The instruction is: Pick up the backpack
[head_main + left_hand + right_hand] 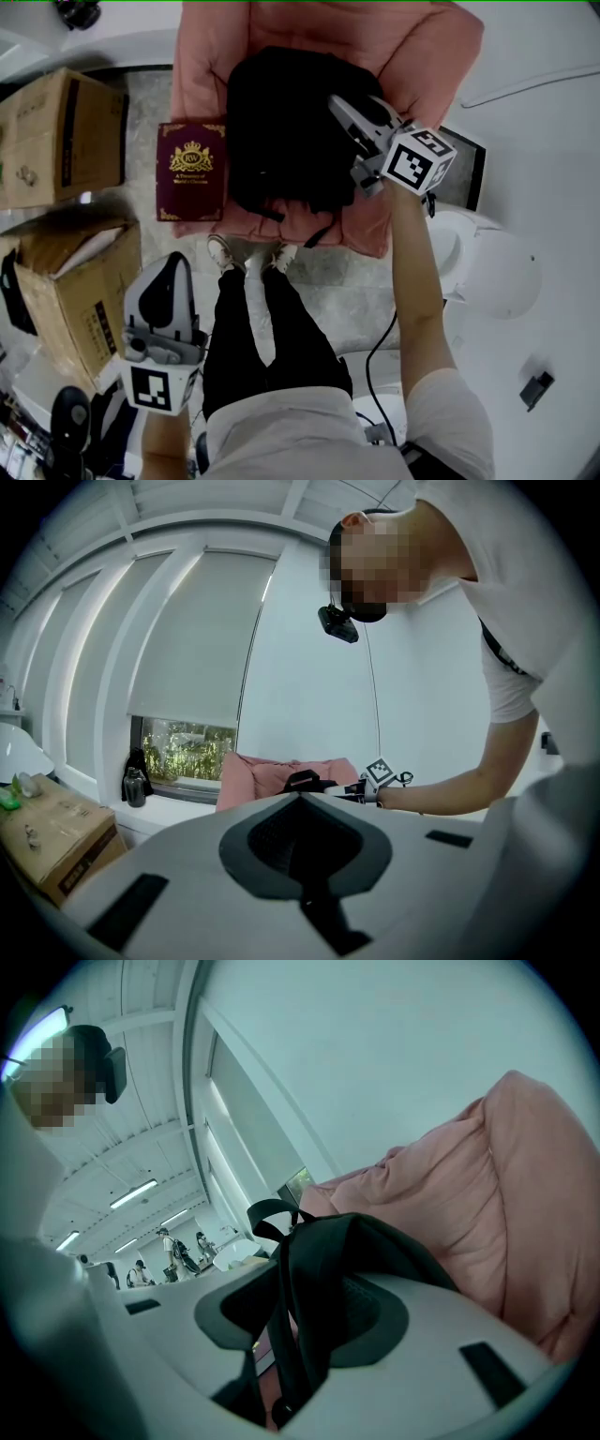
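Observation:
A black backpack [281, 131] lies on a pink cushioned seat [422, 56]; in the right gripper view the backpack [375, 1241] fills the middle. My right gripper [361, 112] reaches onto the pack's right side. Its jaws stand apart, and a black strap [291, 1335] hangs down through the gap between them; I cannot see the pads pressing on it. My left gripper [169, 272] hangs low at the left, well away from the seat, with its jaws together and nothing in them. From the left gripper view the backpack [305, 782] is small and far off.
A maroon book [190, 172] with a gold crest lies on the seat's left edge. Two cardboard boxes [56, 136] [80, 291] stand at the left. A white round stool [497, 272] is at the right. The person's shoes [248, 255] stand just before the seat.

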A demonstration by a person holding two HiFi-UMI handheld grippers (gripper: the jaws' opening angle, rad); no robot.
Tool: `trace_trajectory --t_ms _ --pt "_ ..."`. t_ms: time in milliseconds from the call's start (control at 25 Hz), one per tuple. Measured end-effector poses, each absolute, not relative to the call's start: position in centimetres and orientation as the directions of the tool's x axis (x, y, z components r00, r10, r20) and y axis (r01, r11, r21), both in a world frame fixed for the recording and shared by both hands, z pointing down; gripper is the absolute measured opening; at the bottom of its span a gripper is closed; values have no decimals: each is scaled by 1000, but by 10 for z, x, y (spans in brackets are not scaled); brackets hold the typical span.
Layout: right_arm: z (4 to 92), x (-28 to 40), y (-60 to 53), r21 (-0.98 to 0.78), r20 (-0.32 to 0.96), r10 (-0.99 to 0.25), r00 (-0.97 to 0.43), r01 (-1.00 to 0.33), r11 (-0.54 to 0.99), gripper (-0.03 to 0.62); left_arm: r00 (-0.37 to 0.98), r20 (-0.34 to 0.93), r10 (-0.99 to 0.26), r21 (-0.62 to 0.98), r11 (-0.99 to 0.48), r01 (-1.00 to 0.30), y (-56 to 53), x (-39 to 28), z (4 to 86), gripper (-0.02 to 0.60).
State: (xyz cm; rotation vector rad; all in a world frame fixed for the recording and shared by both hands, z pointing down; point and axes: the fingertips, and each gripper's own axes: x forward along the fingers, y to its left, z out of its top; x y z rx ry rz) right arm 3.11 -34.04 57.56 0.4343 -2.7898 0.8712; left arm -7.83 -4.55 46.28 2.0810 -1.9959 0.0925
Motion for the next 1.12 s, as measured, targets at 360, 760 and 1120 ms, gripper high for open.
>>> trace_trajectory --t_ms 360,760,1120 --pt "601 20 -336 -525 303 -192 -933 -332 784 155 10 216 -976 110 14 -994 -41 -117 458 5" --pt "572 -11 -339 -585 178 -134 -975 -215 783 193 17 231 -973 136 15 -991 -38 -130 466 5" --pt "582 -47 -348 -621 183 -99 -978 -193 759 206 11 241 -971 140 24 -990 -38 -143 469 5"
